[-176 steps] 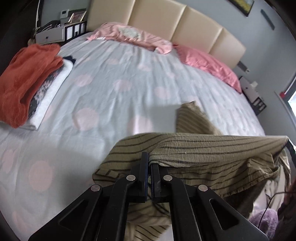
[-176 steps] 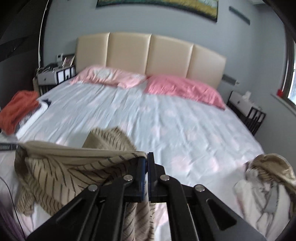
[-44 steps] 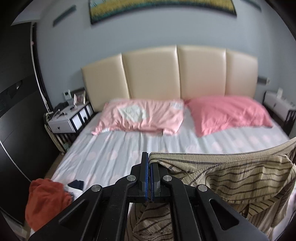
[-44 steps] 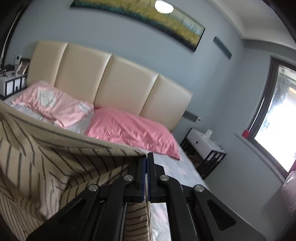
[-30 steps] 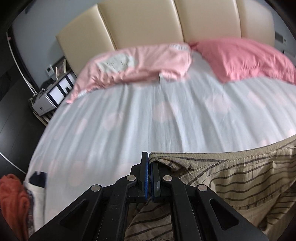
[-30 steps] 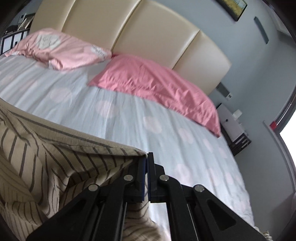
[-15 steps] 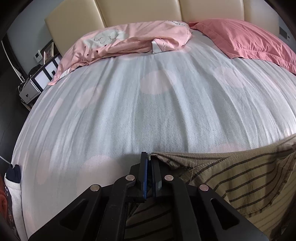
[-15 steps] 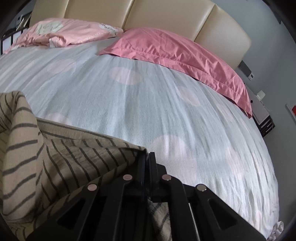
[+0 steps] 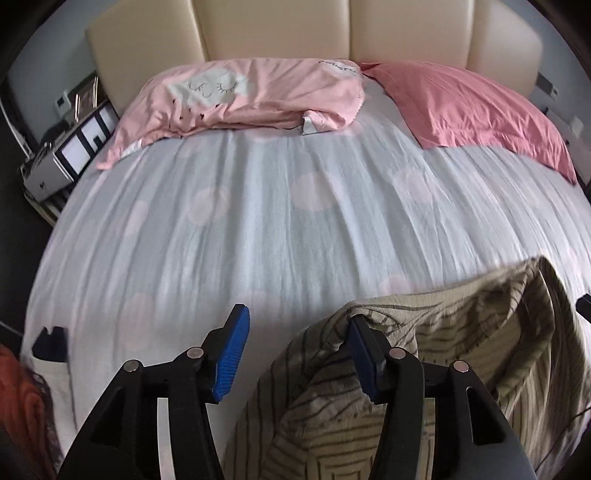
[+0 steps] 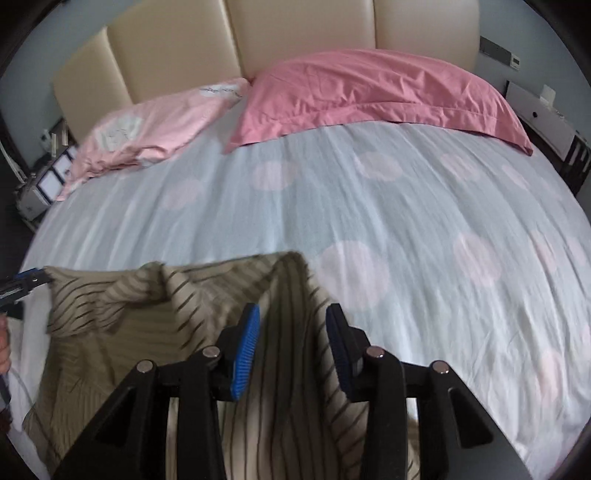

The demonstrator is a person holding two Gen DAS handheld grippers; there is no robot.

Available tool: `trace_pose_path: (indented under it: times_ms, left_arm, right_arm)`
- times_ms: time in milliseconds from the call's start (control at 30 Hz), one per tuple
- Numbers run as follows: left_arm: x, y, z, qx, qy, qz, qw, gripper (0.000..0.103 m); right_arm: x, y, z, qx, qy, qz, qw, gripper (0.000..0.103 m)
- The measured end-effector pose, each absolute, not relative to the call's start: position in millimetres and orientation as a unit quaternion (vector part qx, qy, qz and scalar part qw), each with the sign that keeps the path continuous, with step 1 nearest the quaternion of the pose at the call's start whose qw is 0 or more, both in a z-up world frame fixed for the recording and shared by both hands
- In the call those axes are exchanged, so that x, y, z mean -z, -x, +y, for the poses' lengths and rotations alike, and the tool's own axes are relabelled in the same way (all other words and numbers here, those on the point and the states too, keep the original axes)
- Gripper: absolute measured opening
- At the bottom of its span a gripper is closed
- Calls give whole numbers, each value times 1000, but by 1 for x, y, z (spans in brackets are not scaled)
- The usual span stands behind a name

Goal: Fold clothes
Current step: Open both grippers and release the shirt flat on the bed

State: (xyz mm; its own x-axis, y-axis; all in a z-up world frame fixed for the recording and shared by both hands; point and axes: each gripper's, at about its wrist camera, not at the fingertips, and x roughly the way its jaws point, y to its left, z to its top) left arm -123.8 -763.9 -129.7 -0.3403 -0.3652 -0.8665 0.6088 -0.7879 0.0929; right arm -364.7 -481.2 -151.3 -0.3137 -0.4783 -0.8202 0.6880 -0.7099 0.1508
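Observation:
A beige garment with dark stripes (image 9: 461, 350) lies rumpled on the near part of the bed; it also shows in the right wrist view (image 10: 147, 325). My left gripper (image 9: 295, 347) is open, with a fold of the garment draped over its right finger (image 9: 364, 362). My right gripper (image 10: 291, 347) is open above the garment's right edge, which runs between its fingers. The left gripper's tip (image 10: 22, 282) shows at the garment's far left corner in the right wrist view.
The bed sheet (image 9: 295, 229) is pale with pink dots. Two pink pillows (image 9: 251, 96) (image 10: 369, 92) lie by the beige headboard (image 9: 332, 26). Folded clothes, orange and white (image 9: 22, 398), lie at the bed's left edge. Nightstands (image 9: 62, 155) (image 10: 546, 118) stand on both sides.
Both grippers lowered the garment onto the bed and opened, letting go of it. The cloth has slumped onto the sheet.

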Motion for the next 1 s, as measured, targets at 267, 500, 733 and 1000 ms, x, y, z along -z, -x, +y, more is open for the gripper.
trace_pose_path:
  times_ms: [267,500,733,1000]
  left_arm:
    - [132,130,-774,773,-503,207,326,55]
    - [127,140,-735,801,-507,148,282,55]
    - [172,143,-679,784,-566,-37,253,55]
    - [204,173,-692,753,-561,-91,332,22]
  right_arm:
    - [193,265,-387,744,-538,-77,389,37]
    - [201,242,-359,814,-479,45,325,36]
    - [222,242,-353,805,-473,37,357,36]
    - [222,234,-355,801,-466,49,373,36]
